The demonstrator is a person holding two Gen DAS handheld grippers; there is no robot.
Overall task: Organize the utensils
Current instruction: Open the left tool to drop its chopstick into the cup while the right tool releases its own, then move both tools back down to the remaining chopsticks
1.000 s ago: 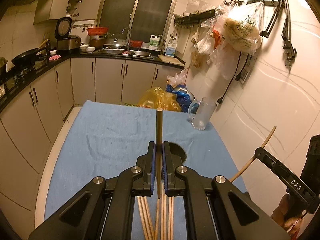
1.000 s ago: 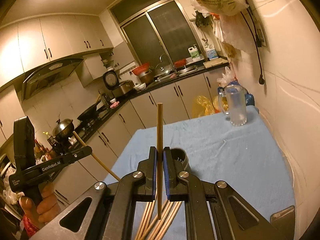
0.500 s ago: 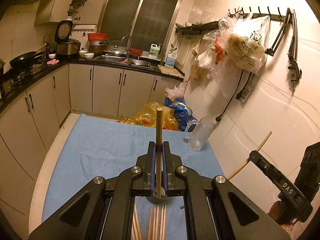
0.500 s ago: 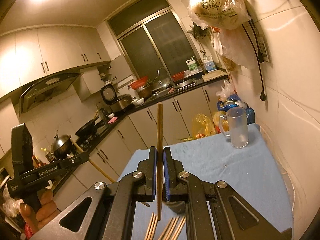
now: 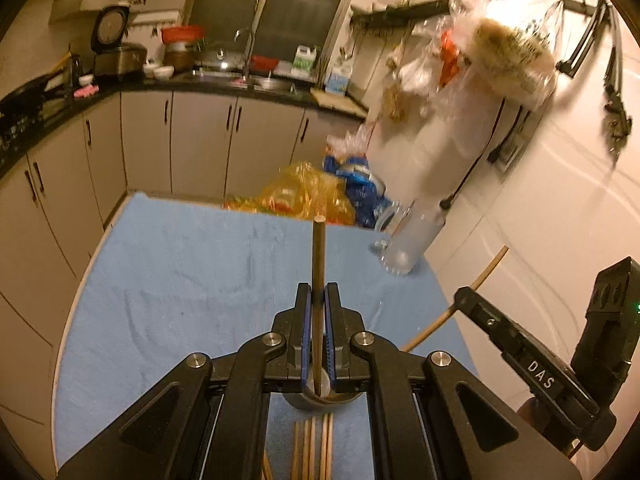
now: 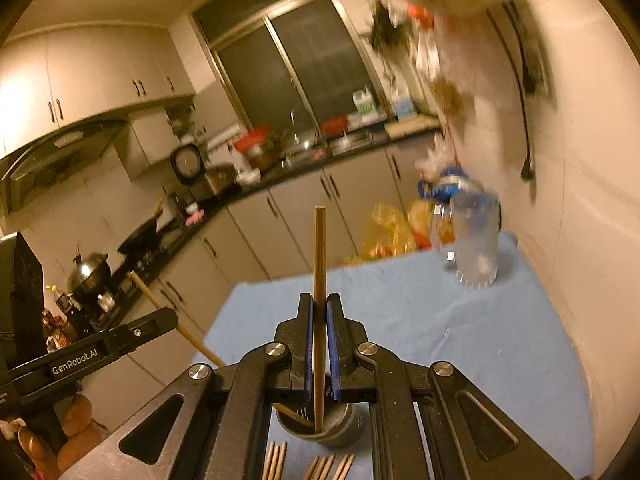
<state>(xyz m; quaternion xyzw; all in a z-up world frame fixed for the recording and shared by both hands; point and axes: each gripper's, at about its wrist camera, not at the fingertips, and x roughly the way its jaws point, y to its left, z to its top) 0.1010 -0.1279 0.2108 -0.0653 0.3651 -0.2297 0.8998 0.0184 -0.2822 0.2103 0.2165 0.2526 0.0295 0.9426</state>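
A blue cloth [image 5: 192,280] is covering the desk, probably to keep things from sliding or clattering. Near its far right corner a clear glass mug [image 6: 476,240] is standing out of the way. Close in, a dark round holder [image 6: 328,428] is sitting upright on the cloth, mouth up, ready to take utensils. Loose chopsticks [image 6: 316,466] are lying flat just in front of it, waiting to be sorted. The left gripper [image 5: 319,340] is clenching one chopstick [image 5: 318,264] upright, its lower end hanging over the holder. The right gripper [image 6: 319,344] is likewise clenching its own chopstick [image 6: 319,256] upright, tip reaching into the holder's mouth, so each can likely drop straight in.
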